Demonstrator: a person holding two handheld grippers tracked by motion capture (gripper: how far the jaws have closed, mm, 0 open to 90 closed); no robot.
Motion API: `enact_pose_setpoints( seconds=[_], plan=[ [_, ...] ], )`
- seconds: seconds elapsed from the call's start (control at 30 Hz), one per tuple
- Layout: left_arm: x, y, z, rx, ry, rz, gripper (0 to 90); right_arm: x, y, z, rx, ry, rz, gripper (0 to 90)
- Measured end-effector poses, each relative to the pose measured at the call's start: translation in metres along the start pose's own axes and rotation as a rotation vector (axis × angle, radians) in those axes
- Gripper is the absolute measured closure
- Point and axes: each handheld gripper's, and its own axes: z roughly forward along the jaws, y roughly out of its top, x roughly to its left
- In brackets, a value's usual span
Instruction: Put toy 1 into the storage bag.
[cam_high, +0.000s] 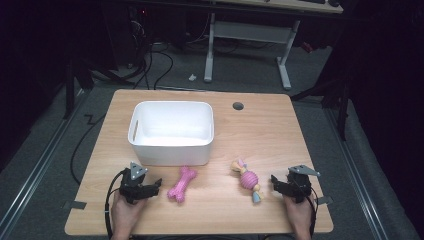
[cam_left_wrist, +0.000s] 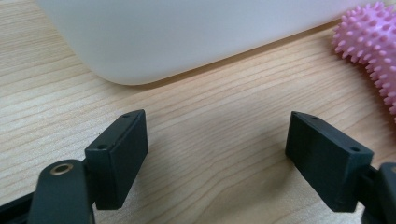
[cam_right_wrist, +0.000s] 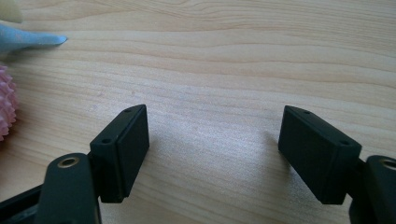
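Pink spiked bone toy, near front edge of table: likely light, soft rubber; grasp at narrow waist. Left gripper and right gripper both spread, empty

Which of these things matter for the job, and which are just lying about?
In the job:
pink bone
rope toy
white bin
left tool, open
right tool, open

Lying about:
cable hole in the table
white desk frame on the floor behind
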Motion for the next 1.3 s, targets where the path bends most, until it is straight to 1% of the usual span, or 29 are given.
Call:
enact_pose_setpoints(
  seconds=[0.4, 0.6, 0.7, 0.83, 0.97, 1.07, 1.1, 1.13, 1.17, 1.2, 1.23, 1.27, 1.3],
  plan=[
    [0.0, 0.0, 0.0, 0.001, -0.007, 0.005, 20.6, 0.0, 0.0, 0.0, -0.003, 0.005, -0.008, 24.9],
    [0.001, 0.0, 0.0, 0.001, -0.017, 0.015, 20.1, 0.001, 0.0, 0.0, -0.002, 0.009, -0.006, 24.9],
    [0.002, 0.0, 0.0, 0.001, -0.022, 0.012, 20.5, 0.001, 0.0, 0.0, -0.003, 0.01, -0.008, 24.9],
    [0.005, -0.001, -0.002, -0.011, -0.034, -0.01, 22.1, 0.001, 0.0, 0.0, -0.003, 0.01, -0.008, 24.9],
    [0.006, -0.001, -0.002, -0.013, -0.032, -0.013, 23.9, 0.001, 0.0, 0.0, -0.003, 0.01, -0.008, 24.9],
    [0.006, -0.001, -0.002, -0.017, -0.038, -0.012, 25.6, 0.001, 0.0, 0.0, -0.002, 0.01, -0.007, 25.0],
    [0.008, -0.001, -0.002, -0.02, -0.047, -0.019, 26.1, 0.001, 0.0, 0.001, -0.003, 0.011, -0.009, 25.1],
    [0.01, 0.0, -0.002, -0.022, -0.067, -0.036, 26.2, 0.001, 0.001, 0.001, -0.001, 0.012, -0.009, 25.1],
    [0.01, 0.0, -0.002, -0.024, -0.077, -0.042, 26.2, 0.001, 0.001, 0.001, -0.002, 0.013, -0.013, 25.2],
    [0.009, 0.0, -0.003, -0.028, -0.086, -0.041, 26.2, 0.001, 0.001, 0.001, -0.002, 0.013, -0.011, 25.2],
    [0.009, 0.0, -0.003, -0.028, -0.086, -0.041, 26.2, 0.001, 0.001, 0.001, -0.002, 0.013, -0.011, 25.2],
    [0.007, 0.0, -0.004, -0.031, -0.092, -0.033, 26.2, 0.001, 0.001, 0.001, -0.002, 0.013, -0.011, 25.2],
    [0.004, 0.0, -0.004, -0.037, -0.088, -0.025, 26.1, 0.001, 0.001, 0.001, -0.002, 0.013, -0.012, 25.2]
  ],
)
